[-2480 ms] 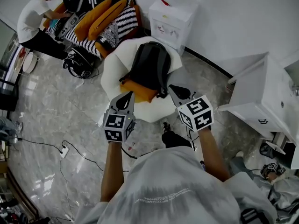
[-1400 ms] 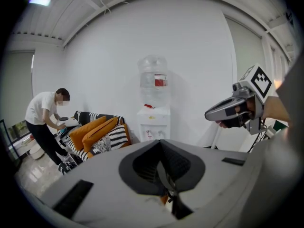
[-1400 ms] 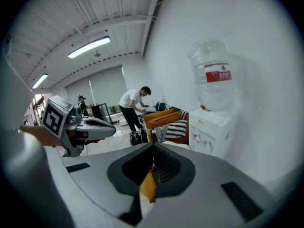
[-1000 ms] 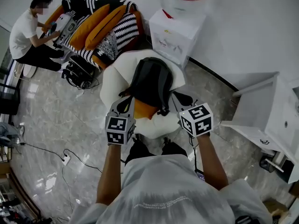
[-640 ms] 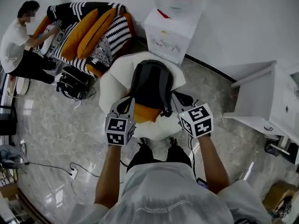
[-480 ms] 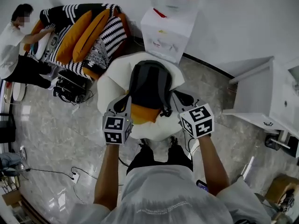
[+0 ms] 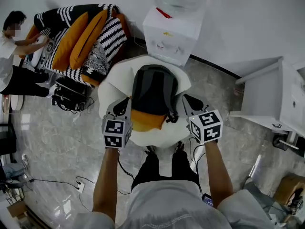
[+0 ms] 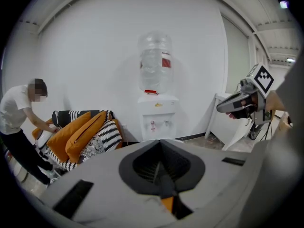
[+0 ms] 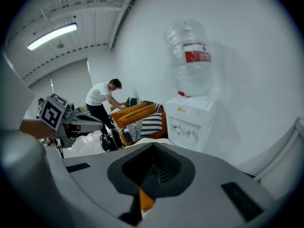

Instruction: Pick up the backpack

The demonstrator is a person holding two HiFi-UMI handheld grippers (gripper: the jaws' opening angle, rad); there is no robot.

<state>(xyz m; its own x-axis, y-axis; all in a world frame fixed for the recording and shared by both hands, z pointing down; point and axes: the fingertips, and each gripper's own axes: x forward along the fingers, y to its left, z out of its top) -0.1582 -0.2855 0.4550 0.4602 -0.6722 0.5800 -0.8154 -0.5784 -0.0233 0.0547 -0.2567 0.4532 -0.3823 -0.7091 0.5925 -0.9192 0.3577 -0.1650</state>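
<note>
A dark grey backpack (image 7: 153, 90) stands on a round white chair (image 7: 110, 82), its lower end on an orange cushion (image 7: 145, 119). My left gripper (image 7: 122, 107) hangs at the backpack's lower left, just off its side. My right gripper (image 7: 190, 103) hangs at its lower right, also apart from it. Both are shut with nothing in them. In the left gripper view the closed pads (image 8: 161, 167) hide the backpack, with a sliver of orange below them. The right gripper view shows the same closed pads (image 9: 151, 172).
A white water dispenser (image 7: 171, 27) stands against the wall behind the chair. A striped sofa with orange cushions (image 7: 81, 37) and a bent-over person (image 7: 12, 56) are at the left, a black bag (image 7: 69, 99) on the floor. A white cabinet (image 7: 281, 99) stands right.
Both grippers have come down and closer to the chair, and now flank the backpack's lower end. Their jaws stayed shut. The person at the sofa has slid toward the picture's left edge.
</note>
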